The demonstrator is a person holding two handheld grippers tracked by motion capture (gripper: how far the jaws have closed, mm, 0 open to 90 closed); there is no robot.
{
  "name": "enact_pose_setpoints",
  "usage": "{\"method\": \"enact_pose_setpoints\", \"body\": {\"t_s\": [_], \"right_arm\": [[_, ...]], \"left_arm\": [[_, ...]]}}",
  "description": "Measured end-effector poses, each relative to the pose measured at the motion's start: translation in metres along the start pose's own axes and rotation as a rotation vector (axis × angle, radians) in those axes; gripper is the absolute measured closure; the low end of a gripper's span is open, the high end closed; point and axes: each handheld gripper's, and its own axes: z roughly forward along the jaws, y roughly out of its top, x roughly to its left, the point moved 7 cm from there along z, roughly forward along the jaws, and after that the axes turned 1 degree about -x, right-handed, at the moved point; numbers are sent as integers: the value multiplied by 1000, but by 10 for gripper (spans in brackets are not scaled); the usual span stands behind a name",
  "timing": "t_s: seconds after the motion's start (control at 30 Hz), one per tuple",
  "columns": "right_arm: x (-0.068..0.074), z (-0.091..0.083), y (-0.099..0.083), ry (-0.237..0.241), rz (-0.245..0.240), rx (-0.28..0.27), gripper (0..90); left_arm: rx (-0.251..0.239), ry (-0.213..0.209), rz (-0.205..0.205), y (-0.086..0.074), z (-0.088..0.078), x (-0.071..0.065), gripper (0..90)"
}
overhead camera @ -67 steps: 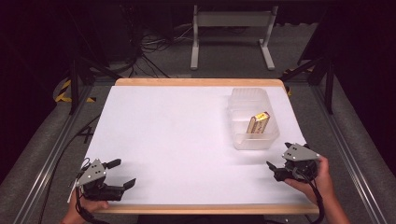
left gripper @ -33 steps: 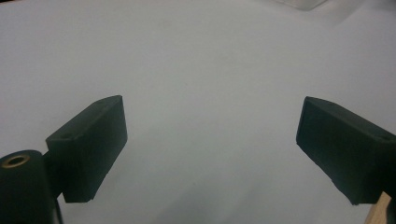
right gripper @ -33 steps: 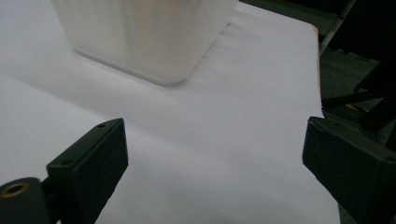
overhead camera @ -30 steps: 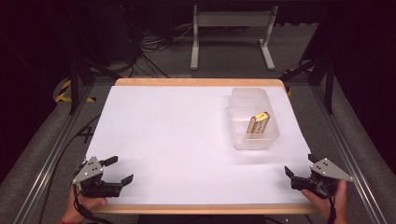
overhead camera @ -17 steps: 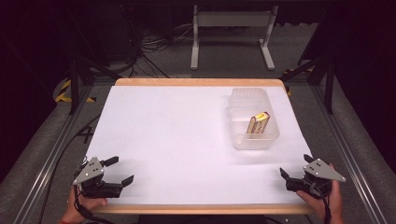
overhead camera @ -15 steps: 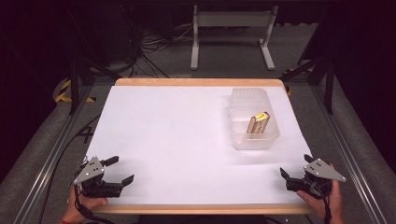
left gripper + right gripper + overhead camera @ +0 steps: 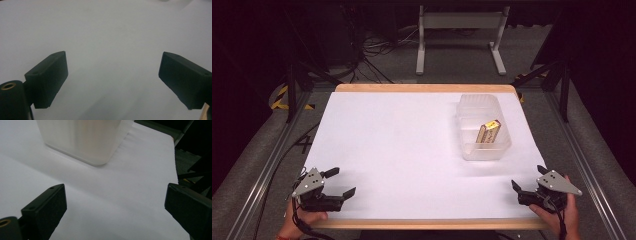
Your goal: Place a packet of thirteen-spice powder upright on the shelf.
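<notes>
Packet: one brown packet [image 7: 488,133] with a yellow end lies inside the tub, ahead of the right gripper and a little to its left, well apart from it.
Packet's long axis: it runs from the near side of the tub toward the far side, leaning slightly to the right; the yellow end points away from the person, the brown end toward the right gripper.
Tub: one clear plastic tub [image 7: 472,149] stands on the right half of the counter, its long side running the same way as the packet; in the right gripper view its near wall [image 7: 82,140] rises ahead of the jaws, with bare counter between.
Right gripper: the right gripper [image 7: 525,182] sits at the near right corner of the counter, jaws spread wide, having just been opening, with nothing between them.
Left gripper: the left gripper [image 7: 339,181] sits at the near left corner, far from the tub, jaws spread, nothing between them; its own view shows bare white surface ahead.
Counter: one white counter [image 7: 402,150] with a wooden edge.
Count: two grippers, one tub, one packet.
</notes>
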Motion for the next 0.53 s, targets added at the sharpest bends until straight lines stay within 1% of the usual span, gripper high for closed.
{"method": "enact_pose_setpoints", "body": {"t_s": [0.27, 0.53], "right_arm": [[1, 1, -1, 5, -1, 0, 49], [0, 0, -1, 3, 11, 3, 49]], "left_arm": [[-1, 0, 4, 1, 0, 0, 96], [-6, 0, 1, 2, 0, 0, 96]]}}
